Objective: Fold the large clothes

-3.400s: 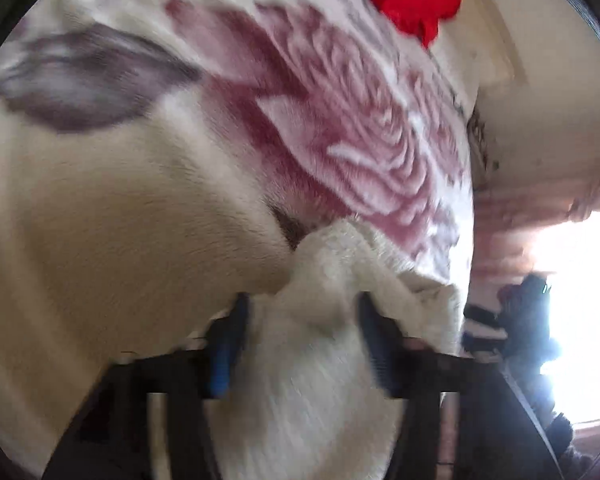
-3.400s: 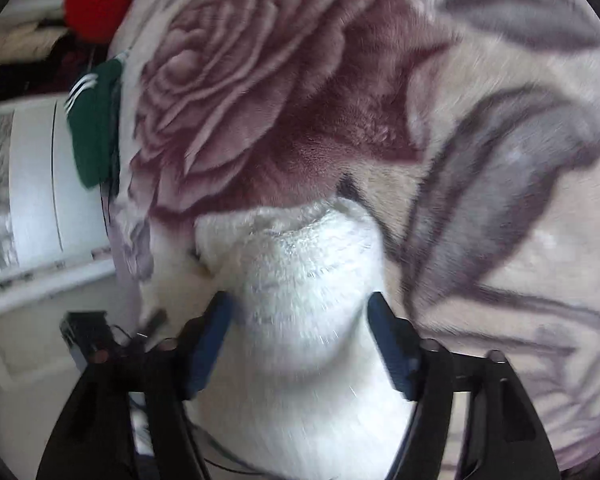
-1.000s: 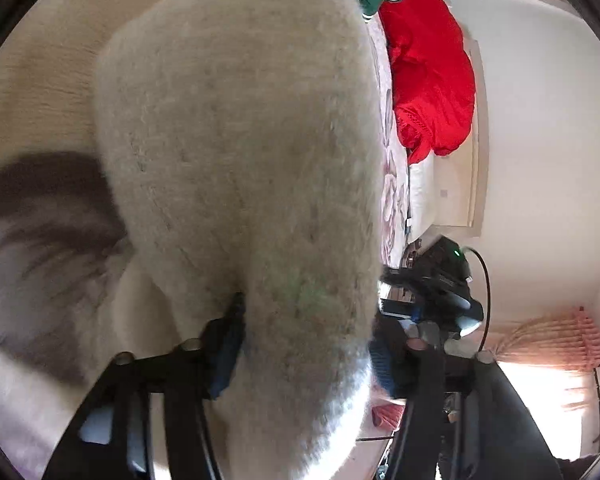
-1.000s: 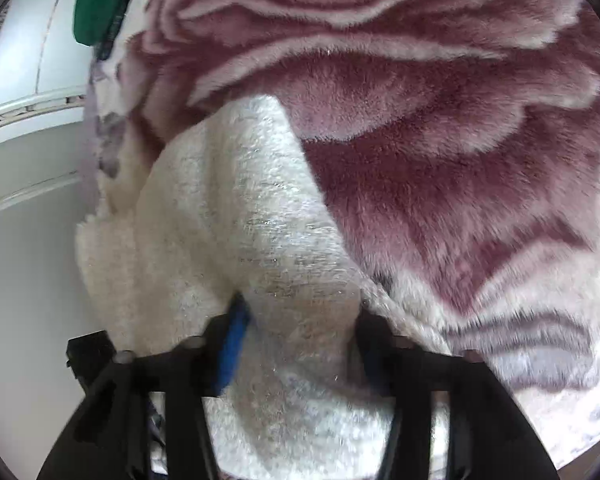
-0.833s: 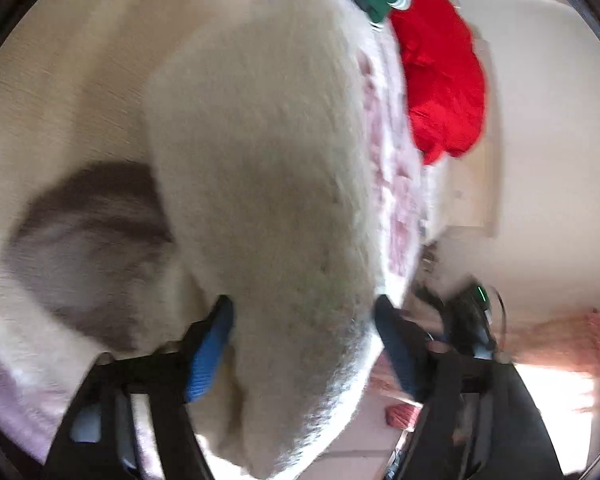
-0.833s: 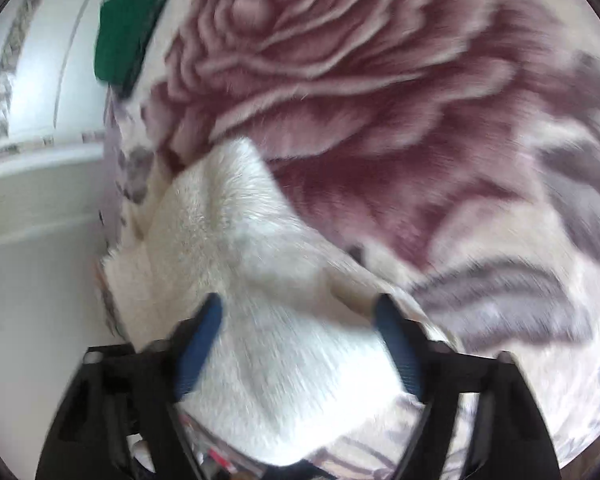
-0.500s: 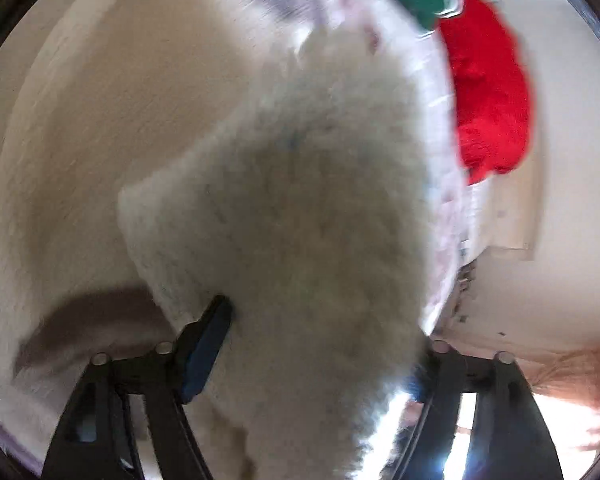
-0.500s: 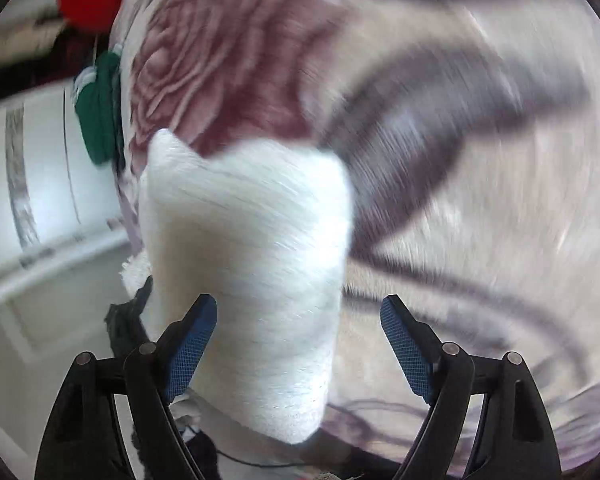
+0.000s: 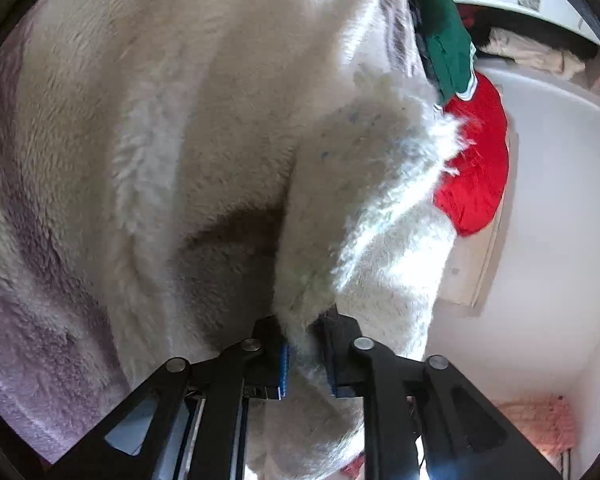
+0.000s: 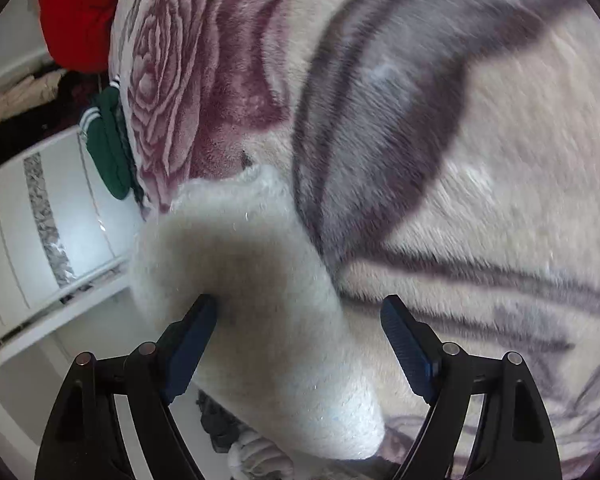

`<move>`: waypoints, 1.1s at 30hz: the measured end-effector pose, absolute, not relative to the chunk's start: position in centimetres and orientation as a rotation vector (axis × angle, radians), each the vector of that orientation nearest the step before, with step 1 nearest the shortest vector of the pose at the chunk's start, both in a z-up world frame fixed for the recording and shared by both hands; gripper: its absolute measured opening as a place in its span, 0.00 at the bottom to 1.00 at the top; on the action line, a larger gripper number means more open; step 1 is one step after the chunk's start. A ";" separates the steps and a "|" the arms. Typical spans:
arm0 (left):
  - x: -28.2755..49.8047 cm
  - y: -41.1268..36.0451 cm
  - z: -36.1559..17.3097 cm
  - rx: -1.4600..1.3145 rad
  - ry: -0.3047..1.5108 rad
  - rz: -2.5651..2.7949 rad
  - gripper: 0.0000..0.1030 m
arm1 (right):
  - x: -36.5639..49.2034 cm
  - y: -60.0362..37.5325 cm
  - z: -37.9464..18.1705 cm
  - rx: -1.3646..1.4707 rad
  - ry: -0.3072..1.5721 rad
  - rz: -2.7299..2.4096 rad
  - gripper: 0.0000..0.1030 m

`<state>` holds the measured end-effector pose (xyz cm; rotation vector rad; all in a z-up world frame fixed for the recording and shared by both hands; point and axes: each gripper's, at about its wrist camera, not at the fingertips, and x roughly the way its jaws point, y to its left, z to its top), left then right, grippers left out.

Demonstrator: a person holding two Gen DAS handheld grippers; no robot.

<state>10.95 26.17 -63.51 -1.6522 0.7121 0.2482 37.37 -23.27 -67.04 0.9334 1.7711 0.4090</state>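
Observation:
A thick white fleece garment (image 9: 360, 200) lies bunched on a plush rose-patterned blanket (image 9: 100, 120). My left gripper (image 9: 306, 332) has its jaws closing on a narrow fold of that fleece, and both blue pads press into it. In the right wrist view the fleece garment (image 10: 252, 280) runs as a rounded roll along the blanket (image 10: 480, 160) near the bed's edge. My right gripper (image 10: 300, 312) stands open over it. The roll brushes the left fingertip (image 10: 204, 312), while the right one hangs clear above the blanket.
A red garment (image 9: 476, 160) and a green one with white stripes (image 9: 448, 40) lie at the far end of the bed; both also show in the right wrist view, red garment (image 10: 76, 12), green garment (image 10: 108, 152). A white wardrobe (image 10: 40, 240) stands beside the bed.
The left jaws have closed from wide apart onto a fold of fleece. The right jaws have spread and let the fleece go. Both views have swung across the bed.

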 end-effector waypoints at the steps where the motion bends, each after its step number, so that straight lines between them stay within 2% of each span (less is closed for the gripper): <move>1: 11.0 26.0 -63.0 -1.645 0.739 0.237 0.17 | 37.8 -23.1 -66.6 0.915 1.768 0.406 0.83; 3: 11.1 25.6 -62.2 -1.597 0.837 0.248 0.34 | 38.6 -22.6 -65.7 0.836 1.759 0.396 0.83; 5: 10.9 25.8 -60.1 -1.527 0.893 0.246 0.67 | 38.9 -22.4 -64.7 0.780 1.749 0.379 0.83; 6: 10.9 26.1 -58.6 -1.454 0.935 0.260 0.69 | 38.8 -22.5 -63.9 0.779 1.733 0.388 0.83; 10: 11.6 26.2 -53.5 -1.212 1.060 0.229 0.69 | 37.7 -22.9 -62.6 0.831 1.740 0.426 0.83; 15: 18.7 27.4 -49.7 -0.945 1.146 0.113 0.69 | 35.6 -23.3 -62.3 0.920 1.740 0.411 0.83; 17: 21.6 26.9 -50.3 -0.876 1.154 0.061 0.69 | 34.9 -23.1 -61.6 0.923 1.707 0.391 0.75; 18: 23.9 26.7 -51.5 -0.827 1.177 0.049 0.69 | 34.7 -22.5 -61.2 0.917 1.699 0.393 0.61; 19: 24.7 26.5 -52.3 -0.800 1.196 0.031 0.69 | 34.6 -21.7 -60.8 0.917 1.697 0.402 0.53; 25: 32.2 23.1 -57.8 -0.570 1.404 -0.173 0.68 | 33.5 -17.8 -58.3 0.875 1.671 0.368 0.51; 27: 32.3 22.1 -58.5 -0.539 1.424 -0.252 0.40 | 33.4 -16.7 -57.7 0.775 1.670 0.306 0.51; 28: 32.2 21.9 -59.2 -0.569 1.444 -0.285 0.31 | 33.4 -16.0 -57.7 0.720 1.676 0.268 0.51; 31: 30.9 22.0 -60.7 -0.596 1.463 -0.340 0.29 | 33.4 -14.4 -58.2 0.605 1.711 0.166 0.51; 33: 30.1 22.3 -61.2 -0.606 1.481 -0.354 0.28 | 34.0 -12.6 -59.0 0.429 1.745 0.104 0.51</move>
